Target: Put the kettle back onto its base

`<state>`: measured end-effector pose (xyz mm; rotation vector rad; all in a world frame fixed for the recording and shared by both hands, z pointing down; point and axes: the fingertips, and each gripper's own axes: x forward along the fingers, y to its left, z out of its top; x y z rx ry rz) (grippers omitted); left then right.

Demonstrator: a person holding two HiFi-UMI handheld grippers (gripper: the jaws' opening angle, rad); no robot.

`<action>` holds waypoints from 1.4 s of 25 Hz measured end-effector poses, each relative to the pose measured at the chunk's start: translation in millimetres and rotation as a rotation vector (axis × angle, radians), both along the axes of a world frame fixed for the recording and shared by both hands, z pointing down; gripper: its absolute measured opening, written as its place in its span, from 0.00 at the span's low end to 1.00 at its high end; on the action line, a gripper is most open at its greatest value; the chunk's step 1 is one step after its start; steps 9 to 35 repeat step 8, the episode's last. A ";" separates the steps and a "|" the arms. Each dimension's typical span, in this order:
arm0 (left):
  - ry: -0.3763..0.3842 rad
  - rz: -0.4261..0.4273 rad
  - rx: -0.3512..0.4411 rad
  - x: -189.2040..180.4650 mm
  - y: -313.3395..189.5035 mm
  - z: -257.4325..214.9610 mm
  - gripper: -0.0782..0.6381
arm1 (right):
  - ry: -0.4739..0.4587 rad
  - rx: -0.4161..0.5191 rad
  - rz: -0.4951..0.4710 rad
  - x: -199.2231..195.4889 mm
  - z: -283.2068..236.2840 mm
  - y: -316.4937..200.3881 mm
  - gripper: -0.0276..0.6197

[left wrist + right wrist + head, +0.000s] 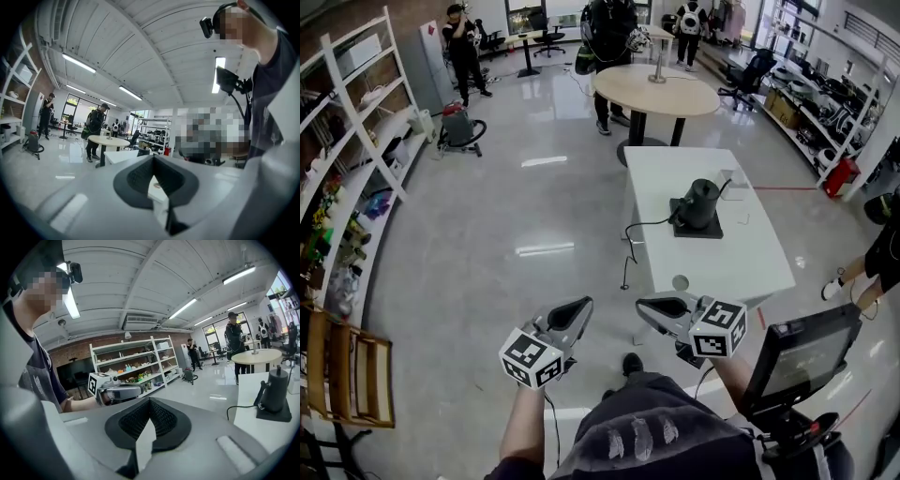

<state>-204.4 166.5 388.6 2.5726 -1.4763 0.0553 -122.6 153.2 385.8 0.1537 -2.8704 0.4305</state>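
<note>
A dark kettle [698, 201] stands on its flat black base [697, 228] in the middle of a white table [741, 267], with a cord [639, 228] trailing off the left edge. In the right gripper view the kettle [274, 391] on the base [274, 416] appears at the far right. My left gripper [582, 305] and right gripper [643, 305] hover close to my body, short of the table's near edge, their tips turned toward each other. Both are shut with nothing between the jaws, as the left gripper [153, 157] and right gripper [150, 401] show up close.
A round table [656, 90] with people around it stands beyond the white one. Shelves [352, 150] line the left wall, with a vacuum cleaner [460, 128] nearby. A wooden chair [347, 375] sits at lower left and a monitor on a stand [802, 356] at lower right.
</note>
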 end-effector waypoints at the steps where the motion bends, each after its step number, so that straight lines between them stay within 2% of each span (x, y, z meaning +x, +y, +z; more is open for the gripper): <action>1: 0.001 0.002 0.002 -7.3 0.7 -2.4 0.11 | 0.005 0.001 0.000 -7.6 -1.6 0.1 0.05; 4: -0.010 -0.012 0.038 -47.1 3.4 -26.6 0.11 | 0.019 0.039 -0.020 -50.8 -26.6 -4.3 0.04; 8: -0.128 -0.109 0.121 -108.0 -11.9 -61.2 0.11 | 0.014 0.133 -0.115 -125.5 -68.7 -33.4 0.05; 35: -0.128 -0.109 0.121 -108.0 -11.9 -61.2 0.11 | 0.014 0.133 -0.115 -125.5 -68.7 -33.4 0.05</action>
